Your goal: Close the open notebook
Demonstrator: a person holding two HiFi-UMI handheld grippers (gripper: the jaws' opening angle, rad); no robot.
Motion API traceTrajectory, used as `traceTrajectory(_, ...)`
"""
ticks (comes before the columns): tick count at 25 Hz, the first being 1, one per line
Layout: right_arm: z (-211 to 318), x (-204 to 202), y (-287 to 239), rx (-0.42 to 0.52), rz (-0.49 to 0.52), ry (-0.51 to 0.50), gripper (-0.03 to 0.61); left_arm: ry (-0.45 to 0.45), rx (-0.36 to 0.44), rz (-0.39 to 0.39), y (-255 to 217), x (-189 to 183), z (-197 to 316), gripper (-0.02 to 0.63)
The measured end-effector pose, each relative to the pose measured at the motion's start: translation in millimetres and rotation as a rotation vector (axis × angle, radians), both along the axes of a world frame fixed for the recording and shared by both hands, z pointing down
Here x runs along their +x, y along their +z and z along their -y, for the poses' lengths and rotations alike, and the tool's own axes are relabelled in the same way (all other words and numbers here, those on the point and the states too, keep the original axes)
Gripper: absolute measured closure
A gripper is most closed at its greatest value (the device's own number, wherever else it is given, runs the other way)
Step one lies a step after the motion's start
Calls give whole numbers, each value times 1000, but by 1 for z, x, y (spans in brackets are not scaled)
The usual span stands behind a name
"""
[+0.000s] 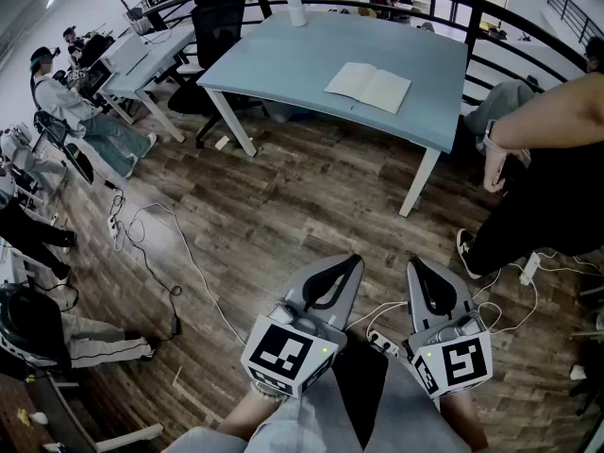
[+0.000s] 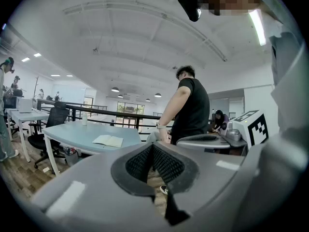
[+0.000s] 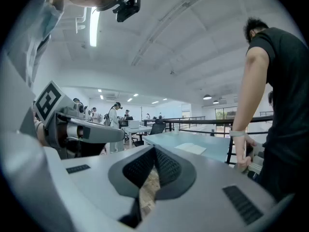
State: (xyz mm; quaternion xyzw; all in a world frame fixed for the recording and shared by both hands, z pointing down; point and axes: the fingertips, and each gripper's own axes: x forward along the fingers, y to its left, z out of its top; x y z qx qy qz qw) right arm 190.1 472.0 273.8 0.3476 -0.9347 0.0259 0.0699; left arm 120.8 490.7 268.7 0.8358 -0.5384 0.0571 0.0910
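**Open notebook on the blue table, both grippers well back from it**

The notebook (image 1: 368, 87) lies open, pages up, on the right part of the pale blue table (image 1: 283, 59) — its pages show too small for any writing to be read. A small white container (image 1: 296, 12) stands at the table's far edge. A person in black (image 1: 557, 187) stands just beside the table's right end, cut off by the picture's edge. Well apart from the notebook, low in the head view, the left gripper (image 1: 351, 260) and the right gripper (image 1: 415, 264) sit side by side over the wood floor (image 1: 283, 206), pointing toward the table. Each carries a marker cube (image 1: 283, 352) (black-and-white patterns, no letters). Both pairs of fingers are pressed together with nothing between them — only floor shows under the ribbed pads (image 2: 166, 164).
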Motion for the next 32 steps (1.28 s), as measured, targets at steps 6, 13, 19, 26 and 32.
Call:
traceTrajectory(6,-3,-2,2,-2,-4,3,578,-8,-23,-15,3,-2,-3,612)
traceTrajectory(13,0,-8,4,-8,-8,16,578,22,-11,-5,4,-6,3,612)
traceTrajectory(19,10,-16,8,-29,-5,42,578,32,-15,-10,6,-16,12,612)
traceTrajectory(26,26,-36,10,-36,-23,88,578,84,-16,0,7,-40,29,611)
traceTrajectory(32,36,-62,9,-12,-35,127,578,127,-13,12,10,-68,42,612)
